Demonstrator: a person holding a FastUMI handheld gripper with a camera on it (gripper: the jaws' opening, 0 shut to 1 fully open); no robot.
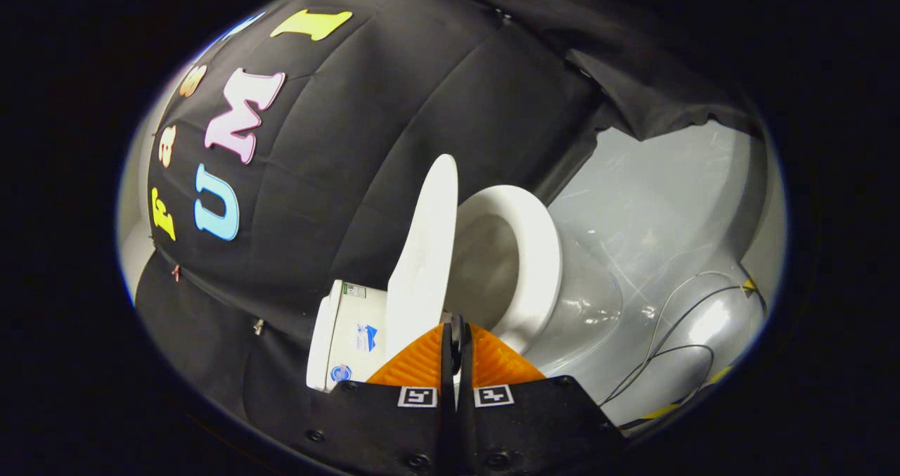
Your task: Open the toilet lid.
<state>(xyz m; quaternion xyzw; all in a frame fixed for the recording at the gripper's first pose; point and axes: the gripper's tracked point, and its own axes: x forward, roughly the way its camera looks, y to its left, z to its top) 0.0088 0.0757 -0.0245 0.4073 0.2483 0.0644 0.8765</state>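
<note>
The white toilet lid [425, 251] stands raised, nearly upright, between the tank [348, 335] and the white seat ring [538, 251]. The seat lies flat on the bowl [590, 307], and the bowl's opening shows inside the ring. My gripper [455, 321] is at the lid's free edge with its fingers pressed together. A thin white sliver of the lid's rim shows between them. The part of the lid's edge behind the fingers is hidden.
The black cloth wall [337, 152] hangs right behind the tank. A glossy grey floor [654, 202] spreads around the bowl, with thin dark cables [675, 349] lying on it beside the toilet's base.
</note>
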